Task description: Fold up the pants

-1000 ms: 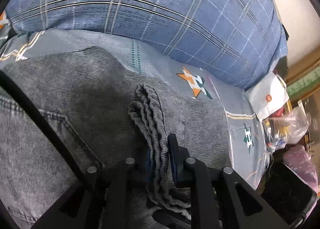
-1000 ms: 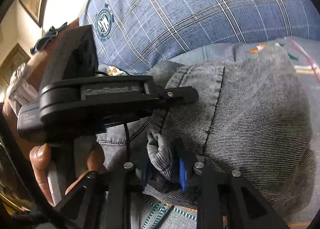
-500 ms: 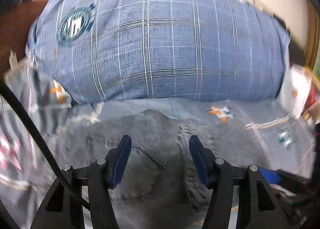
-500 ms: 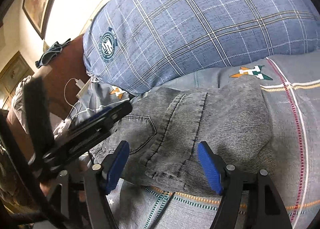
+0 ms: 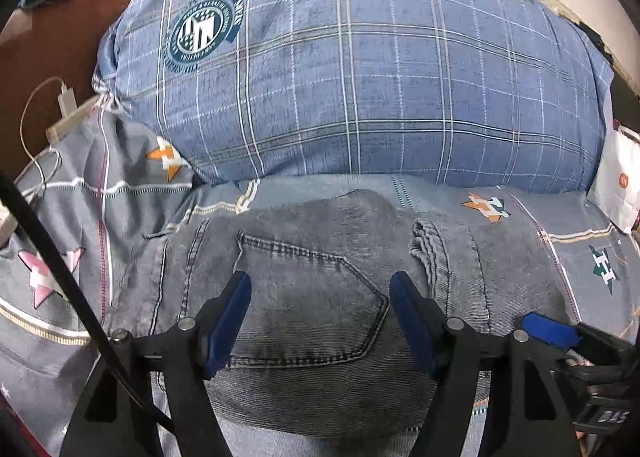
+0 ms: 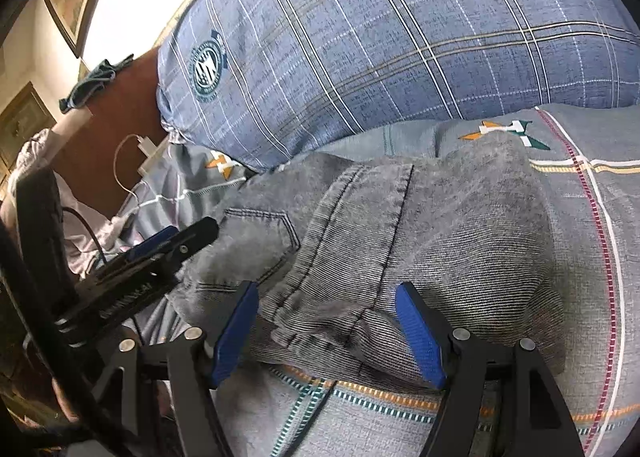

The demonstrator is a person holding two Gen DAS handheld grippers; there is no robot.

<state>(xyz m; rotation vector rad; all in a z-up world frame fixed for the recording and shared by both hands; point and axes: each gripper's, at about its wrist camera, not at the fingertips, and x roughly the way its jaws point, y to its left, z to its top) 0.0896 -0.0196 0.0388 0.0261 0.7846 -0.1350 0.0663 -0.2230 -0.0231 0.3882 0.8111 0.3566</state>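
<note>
While lying folded on the bed sheet [image 5: 580, 217] just in front of the blue plaid pillow [image 5: 360, 77], grey denim pants [image 5: 312, 297], back pocket facing up, ribbed hem showing at the right side of the bundle in the left wrist view. Left tongs [image 5: 320, 321] above the pocket, jaws opening, pads clear of the cloth, nothing gripped. Right tongs [image 6: 326, 333] at the near folded edge of the same pants [image 6: 440, 225], spread wide, blue pads on either side of the fold, not pressing on it. Tip of the right tongs visible low at the right edge of the left wrist view; left tongs visible at the left of the right wrist view [image 6: 160, 253]. Beside the pillow, a white charger and cable [image 5: 66, 103] against a brown headboard [image 5: 60, 45]. White bag [image 5: 620, 181] at the far right of the bed.
</note>
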